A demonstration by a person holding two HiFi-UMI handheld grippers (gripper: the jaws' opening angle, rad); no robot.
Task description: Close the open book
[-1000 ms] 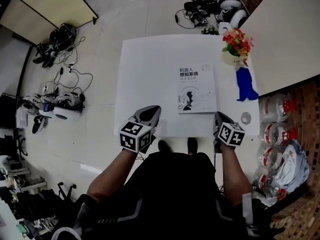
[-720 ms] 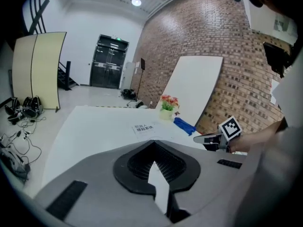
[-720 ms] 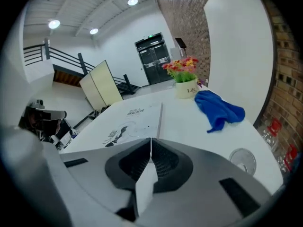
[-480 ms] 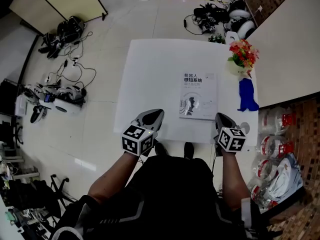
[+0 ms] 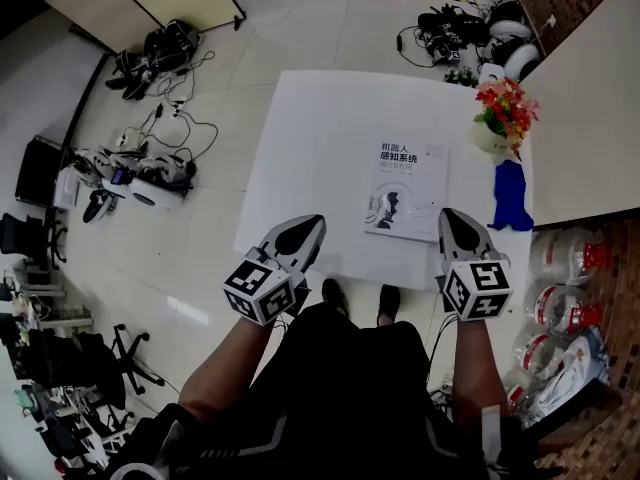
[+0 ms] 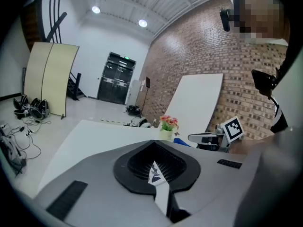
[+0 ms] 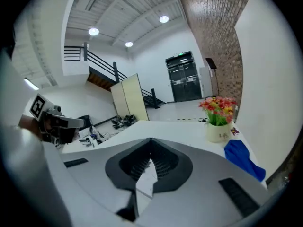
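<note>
Head view: thin white paperback book [image 5: 405, 190] lies flat and cover up on the white rectangular table [image 5: 300, 138], right of centre near the front edge; it appears already shut. Left gripper [image 5: 314, 224] and right gripper [image 5: 452, 218] hover at the near edge, flanking the book without touching it. Left gripper view: claw pressed together, nothing pinched, a sliver of cover visible below. Right gripper view: claw pressed together, empty. Judgement: light, flexible, probably slick on the tabletop; pin one side and take the cover by a long edge.
</note>
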